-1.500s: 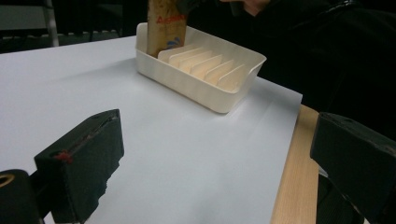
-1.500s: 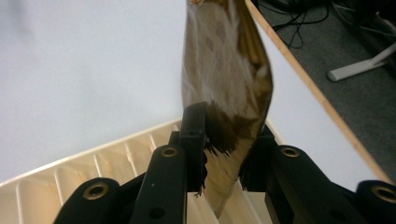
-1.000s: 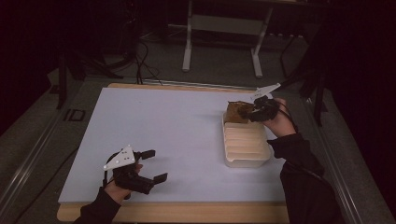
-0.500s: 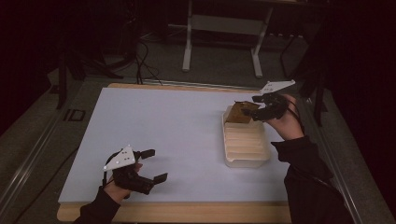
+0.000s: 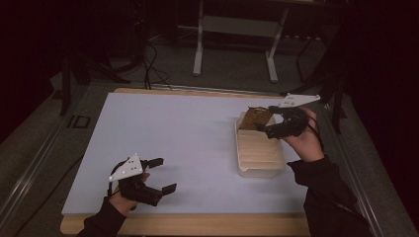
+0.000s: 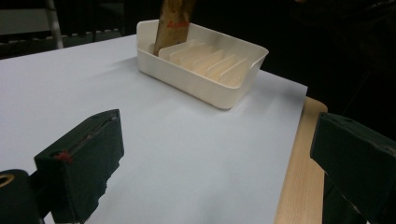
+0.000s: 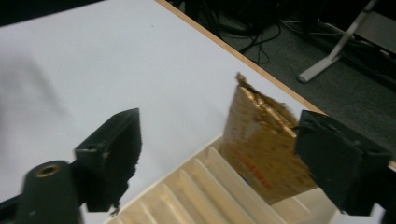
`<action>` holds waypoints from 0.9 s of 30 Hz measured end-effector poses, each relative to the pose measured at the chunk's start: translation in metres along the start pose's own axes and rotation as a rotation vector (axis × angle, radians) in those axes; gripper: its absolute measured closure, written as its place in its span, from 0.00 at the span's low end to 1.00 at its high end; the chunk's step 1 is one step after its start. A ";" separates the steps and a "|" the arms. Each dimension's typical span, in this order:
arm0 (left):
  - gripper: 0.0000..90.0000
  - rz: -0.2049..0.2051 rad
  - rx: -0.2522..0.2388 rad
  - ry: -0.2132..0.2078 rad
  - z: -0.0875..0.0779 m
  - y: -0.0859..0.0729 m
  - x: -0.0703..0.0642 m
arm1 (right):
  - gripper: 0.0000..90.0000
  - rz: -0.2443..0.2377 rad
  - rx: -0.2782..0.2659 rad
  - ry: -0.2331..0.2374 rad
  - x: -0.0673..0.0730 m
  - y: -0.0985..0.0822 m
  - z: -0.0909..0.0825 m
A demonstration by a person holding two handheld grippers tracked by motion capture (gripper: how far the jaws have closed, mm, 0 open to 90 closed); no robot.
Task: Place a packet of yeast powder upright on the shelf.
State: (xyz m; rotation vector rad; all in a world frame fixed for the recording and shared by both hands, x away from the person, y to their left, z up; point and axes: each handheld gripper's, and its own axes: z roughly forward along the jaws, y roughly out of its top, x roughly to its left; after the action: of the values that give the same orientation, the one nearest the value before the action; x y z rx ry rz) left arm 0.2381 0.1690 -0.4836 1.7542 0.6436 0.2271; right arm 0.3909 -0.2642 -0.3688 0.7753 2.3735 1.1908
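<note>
Surface: white sheet over a wooden top.
Rack: cream, slotted, on the surface's right side.
Brown card: upright in the rack's far slot.
Right gripper: above the rack's far end, jaws wide, empty.
Left gripper: well left of the rack, jaws wide, empty.

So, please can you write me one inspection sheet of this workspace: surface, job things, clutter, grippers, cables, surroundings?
Surface: white sheet over a wooden table, bare apart from the items below.
Job's things: cream slotted tray at the right; brown card standing tilted in its far slot.
Clutter: nothing seen.
Grippers: left gripper open, near the front edge, holding nothing; right gripper open beside the card, jaws apart, not clamping it.
Cables: black cables on the floor beyond the table.
Surroundings: dark room, white metal stand legs behind.
</note>
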 end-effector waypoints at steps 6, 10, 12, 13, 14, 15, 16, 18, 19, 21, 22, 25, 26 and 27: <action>0.04 0.000 0.002 -0.002 -0.001 -0.001 0.000 | 0.12 0.021 -0.028 0.029 0.016 -0.005 -0.008; 0.04 0.004 0.002 -0.002 -0.001 0.000 0.000 | 0.12 0.016 -0.056 0.048 0.031 -0.008 -0.012; 0.04 0.007 0.003 -0.002 -0.001 0.000 -0.001 | 0.12 0.022 -0.060 0.061 0.038 -0.011 -0.013; 0.04 0.007 0.003 -0.003 -0.001 0.000 -0.001 | 0.12 0.027 -0.063 0.059 0.041 -0.012 -0.013; 0.04 0.006 0.004 -0.005 0.000 0.000 -0.001 | 0.12 0.024 -0.062 0.063 0.045 -0.014 -0.013; 0.04 0.007 0.003 -0.005 0.000 0.000 -0.001 | 0.12 0.022 -0.060 0.073 0.048 -0.016 -0.013; 0.04 0.008 0.004 -0.006 0.000 0.000 -0.001 | 0.12 0.025 -0.065 0.081 0.050 -0.018 -0.013; 0.04 0.013 0.004 -0.006 0.000 0.000 -0.002 | 0.12 0.027 -0.062 0.109 0.056 -0.021 -0.012; 0.04 0.012 0.004 -0.007 0.000 0.000 -0.002 | 0.12 0.028 -0.067 0.113 0.060 -0.023 -0.012; 0.04 0.015 0.006 -0.005 0.000 0.000 -0.002 | 0.12 0.023 -0.069 0.127 0.067 -0.026 -0.012; 0.04 0.015 0.007 -0.005 0.000 0.000 -0.002 | 0.13 0.021 -0.075 0.126 0.070 -0.027 -0.013; 0.04 0.017 0.011 -0.010 0.000 0.000 -0.003 | 0.15 0.016 -0.100 0.128 0.081 -0.033 -0.014; 0.04 0.019 0.011 -0.011 0.000 0.000 -0.004 | 0.15 0.012 -0.107 0.126 0.085 -0.035 -0.014; 0.04 0.022 0.011 -0.012 0.000 0.000 -0.004 | 0.15 0.008 -0.106 0.121 0.088 -0.038 -0.015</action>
State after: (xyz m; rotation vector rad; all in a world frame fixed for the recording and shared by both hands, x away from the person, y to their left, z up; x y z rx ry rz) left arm 0.2347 0.1668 -0.4829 1.7727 0.6177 0.2282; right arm 0.3026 -0.2368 -0.3981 0.6972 2.3819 1.3904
